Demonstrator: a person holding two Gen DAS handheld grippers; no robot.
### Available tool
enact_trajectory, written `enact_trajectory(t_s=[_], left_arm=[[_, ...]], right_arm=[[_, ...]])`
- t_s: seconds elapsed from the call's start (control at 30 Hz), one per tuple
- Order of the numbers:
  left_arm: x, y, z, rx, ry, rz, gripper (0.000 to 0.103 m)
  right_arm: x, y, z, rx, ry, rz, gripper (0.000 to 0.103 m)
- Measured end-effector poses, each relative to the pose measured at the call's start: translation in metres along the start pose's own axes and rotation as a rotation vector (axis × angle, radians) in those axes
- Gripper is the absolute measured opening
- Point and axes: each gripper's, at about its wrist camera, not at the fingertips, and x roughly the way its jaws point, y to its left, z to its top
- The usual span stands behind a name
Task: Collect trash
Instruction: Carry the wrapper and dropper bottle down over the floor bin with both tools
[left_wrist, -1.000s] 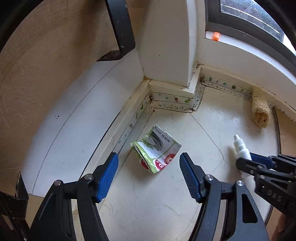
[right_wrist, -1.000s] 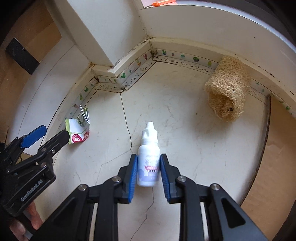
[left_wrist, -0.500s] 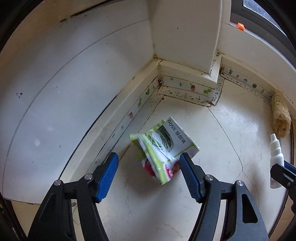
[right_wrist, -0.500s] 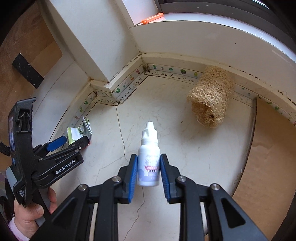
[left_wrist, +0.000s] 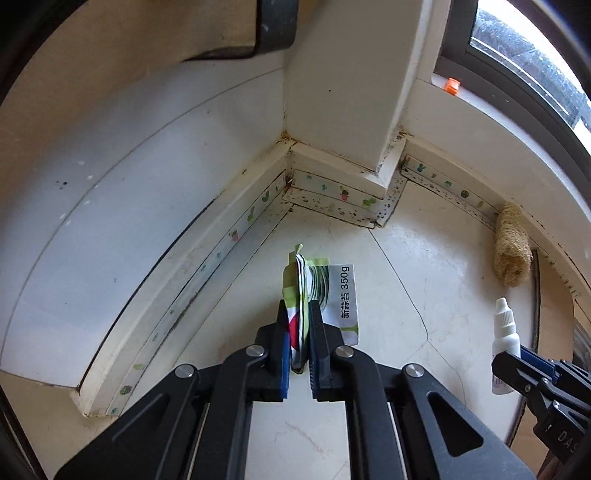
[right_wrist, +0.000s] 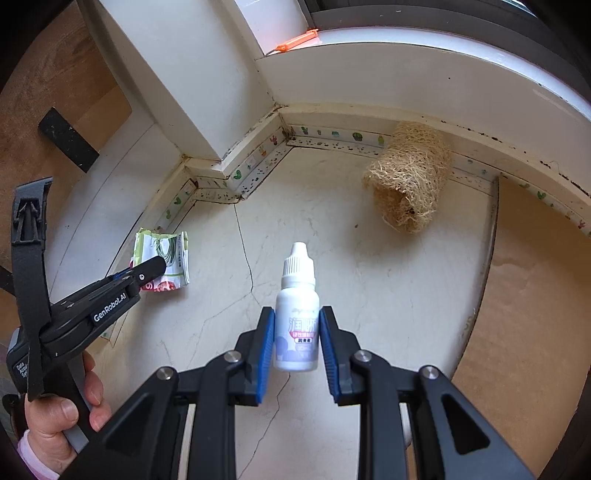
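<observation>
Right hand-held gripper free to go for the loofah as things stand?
Probably not: the right hand-held gripper is shut on the dropper bottle. The path over the counter to the loofah looks clear.

Cracked pale marble floor (right_wrist: 369, 280) meets white walls (left_wrist: 351, 74) under a daylit window (left_wrist: 528, 48).

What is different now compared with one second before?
The left tongs came closer to the crumpled wrapper and have just been closing; they now pinch it. The right tongs hold the small dropper bottle as before. The loofah has not moved.
</observation>
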Motion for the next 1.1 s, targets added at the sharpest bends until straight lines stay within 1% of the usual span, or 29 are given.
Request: enact_trajectory(t_s=[0.1, 0.23, 0.3, 0.43, 0.63, 0.73, 0.83, 0.97, 1.1], left_arm=[[-0.024, -0.006, -0.009, 0.032, -0.015, -0.009, 0.005], [-0.066, -0.011, -0.028, 0.076, -0.033, -0.034, 0.005], [-0.088, -0.017, -0.034, 0.104, -0.040, -0.042, 0.005], [-0.141, -0.011, -0.062, 0.153, -0.064, -0.075, 0.005], [-0.219, -0.001, -0.113, 0.234, -0.098, -0.133, 0.005], [-0.262, 0.010, -0.145, 0.274, -0.118, -0.165, 0.005], [-0.295, 0.021, -0.174, 0.304, -0.133, -0.195, 0.005], [-0.330, 0.039, -0.217, 0.330, -0.137, -0.232, 0.005], [-0.355, 0.061, -0.262, 0.340, -0.124, -0.271, 0.005]], right_arm=[[-0.010, 0.003, -0.007, 0.007, -0.006, 0.005, 0.024], [-0.029, 0.009, -0.020, 0.013, -0.018, 0.014, 0.024], [-0.042, 0.015, -0.030, 0.017, -0.028, 0.021, 0.024], [-0.075, 0.030, -0.057, 0.029, -0.055, 0.033, 0.024], [-0.137, 0.064, -0.116, 0.051, -0.114, 0.041, 0.024], [-0.168, 0.083, -0.148, 0.061, -0.142, 0.050, 0.024], [-0.199, 0.105, -0.183, 0.067, -0.171, 0.047, 0.024], [-0.233, 0.133, -0.232, 0.073, -0.201, 0.044, 0.024], [-0.252, 0.155, -0.282, 0.086, -0.212, 0.038, 0.024]])
